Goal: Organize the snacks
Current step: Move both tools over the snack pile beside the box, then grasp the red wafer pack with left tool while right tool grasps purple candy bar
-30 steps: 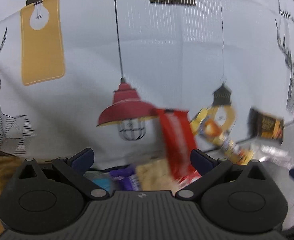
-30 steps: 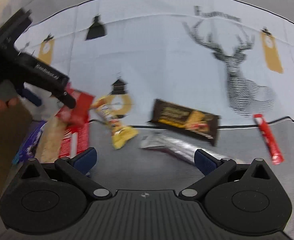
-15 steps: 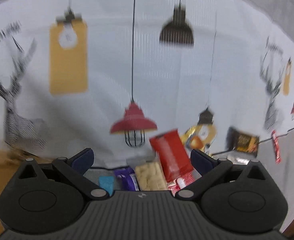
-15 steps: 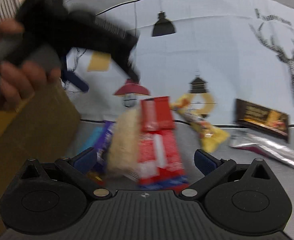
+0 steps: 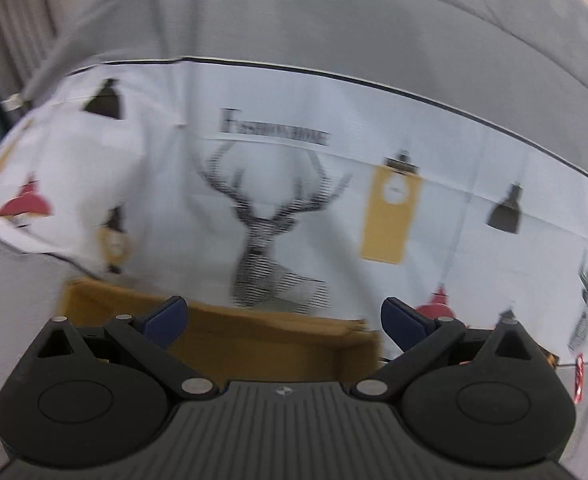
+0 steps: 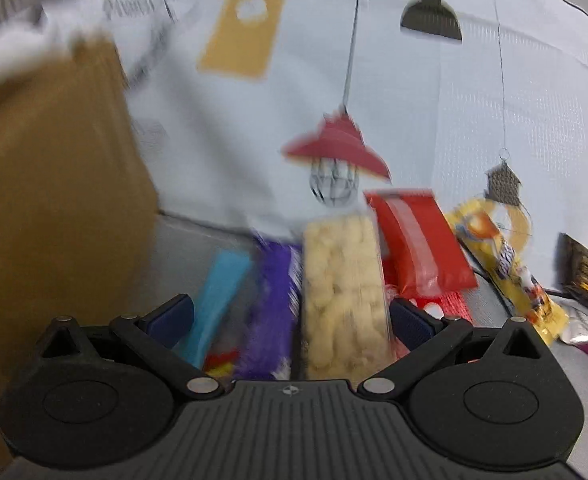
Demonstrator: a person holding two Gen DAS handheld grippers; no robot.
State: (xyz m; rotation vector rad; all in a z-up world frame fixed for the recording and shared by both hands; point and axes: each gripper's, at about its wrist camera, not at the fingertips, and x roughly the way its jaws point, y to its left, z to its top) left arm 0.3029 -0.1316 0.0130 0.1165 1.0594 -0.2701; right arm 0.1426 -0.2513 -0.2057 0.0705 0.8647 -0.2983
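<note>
The left gripper (image 5: 284, 316) has swung away from the snacks and now hangs spread and empty over the cardboard box (image 5: 254, 332). The right gripper (image 6: 292, 320), also spread, hovers above the row: blue packet (image 6: 220, 296), purple packet (image 6: 274, 300), clear peanut pack (image 6: 344, 292), red wrapper (image 6: 418, 240), yellow bar (image 6: 506, 264).

A grey tabletop (image 6: 198, 240) carries a white cloth (image 6: 414, 92) printed with lamps, tags and stags. A brown cardboard box (image 6: 50, 200) stands at the left. Beside it, side by side on the grey surface, lie a light blue packet (image 6: 218, 296), a purple packet (image 6: 272, 304), a clear pack of pale puffed snacks (image 6: 344, 296) and a red packet (image 6: 418, 240). Further right lie a yellow wrapper (image 6: 506, 268), a dark bar (image 6: 586, 272) and a silver wrapper (image 6: 586, 340). In the left wrist view the box (image 5: 274, 332) sits against the cloth (image 5: 278, 184), with a small red stick (image 5: 579, 376) at the right edge.
</note>
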